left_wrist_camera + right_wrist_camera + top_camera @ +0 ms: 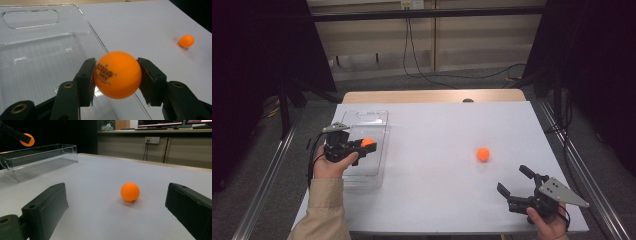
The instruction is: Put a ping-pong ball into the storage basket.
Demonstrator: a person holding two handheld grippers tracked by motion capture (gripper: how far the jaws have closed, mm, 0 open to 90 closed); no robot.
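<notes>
Two orange balls were in play: one ball (117,74) was pinched between the black jaws of the left claw (366,146), which pressed on its two sides, and it carried small printed lettering on the face turned to the left gripper view. In the high view this held ball sat above the right-hand edge of a clear plastic tray (362,118), near the tray's long wall rather than down on its floor; in the right gripper view it showed raised above the tray's rim. The tray lay on the left part of the white bench (437,200), with a cut-out handle slot at its far end. The left hand (331,167) gripped the tool from behind, a beige sleeve (323,210) covering the forearm. The second ball (483,154) rested on the bare bench, well apart from the tray, toward the right. The right claw (516,180) stood with its jaws spread wide and nothing between them, low over the near right part of the bench and pointed at that loose ball, which lay ahead of the jaws without touching either.
</notes>
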